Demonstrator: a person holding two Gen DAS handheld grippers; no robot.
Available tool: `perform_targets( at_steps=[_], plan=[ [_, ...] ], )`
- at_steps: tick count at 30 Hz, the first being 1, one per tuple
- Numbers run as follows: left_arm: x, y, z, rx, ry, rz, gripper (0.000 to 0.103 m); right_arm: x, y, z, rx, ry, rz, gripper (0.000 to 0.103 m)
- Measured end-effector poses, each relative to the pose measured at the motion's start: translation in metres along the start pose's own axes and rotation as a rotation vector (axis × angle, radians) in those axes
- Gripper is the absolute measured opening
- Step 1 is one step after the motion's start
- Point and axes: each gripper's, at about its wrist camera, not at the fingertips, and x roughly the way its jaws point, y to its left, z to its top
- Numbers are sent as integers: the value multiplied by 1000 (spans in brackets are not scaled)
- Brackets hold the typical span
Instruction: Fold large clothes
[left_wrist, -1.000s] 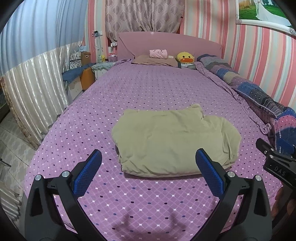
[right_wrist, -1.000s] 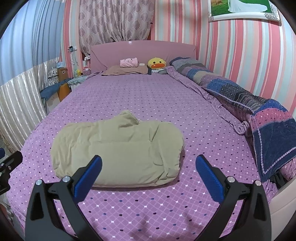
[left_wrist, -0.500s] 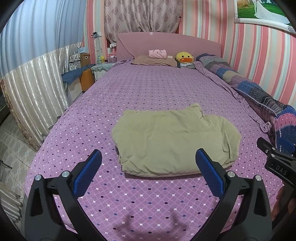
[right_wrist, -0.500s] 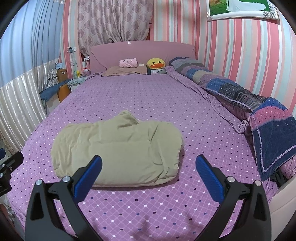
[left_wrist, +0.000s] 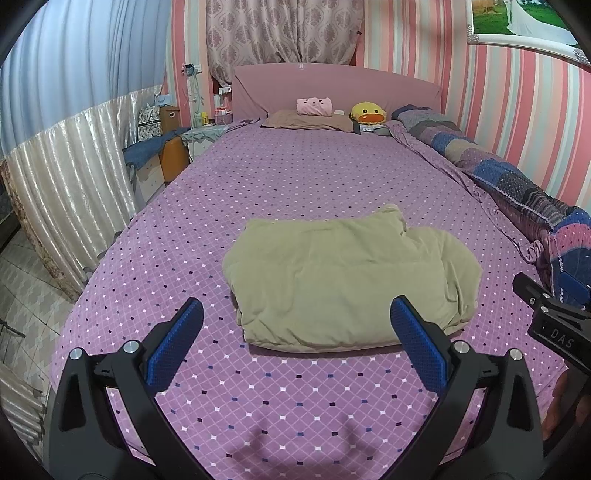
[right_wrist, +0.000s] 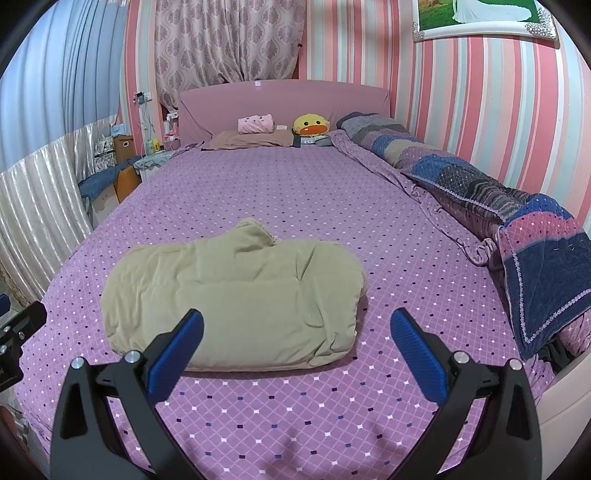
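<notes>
A khaki garment lies folded into a thick rectangle on the purple dotted bed sheet, near the foot of the bed. It also shows in the right wrist view. My left gripper is open and empty, held above the sheet just short of the garment's near edge. My right gripper is open and empty too, in front of the garment's near right corner. The right gripper's body shows at the right edge of the left wrist view.
A rolled patchwork quilt lies along the bed's right side by the striped wall. Pillows and a yellow duck toy sit at the pink headboard. A curtain and small cabinets stand left of the bed.
Both grippers have drawn back slightly and stayed open. The garment has not moved.
</notes>
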Motion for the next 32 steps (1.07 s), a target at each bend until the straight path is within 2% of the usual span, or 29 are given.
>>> perform_targets(
  at_steps=[24, 32],
  plan=[
    [-6, 4, 3, 9, -23, 2, 100, 0, -1, 1, -3, -3, 1, 101],
    [-1, 10, 6, -10, 5, -15, 100, 0, -2, 0, -2, -3, -1, 101]
  ],
)
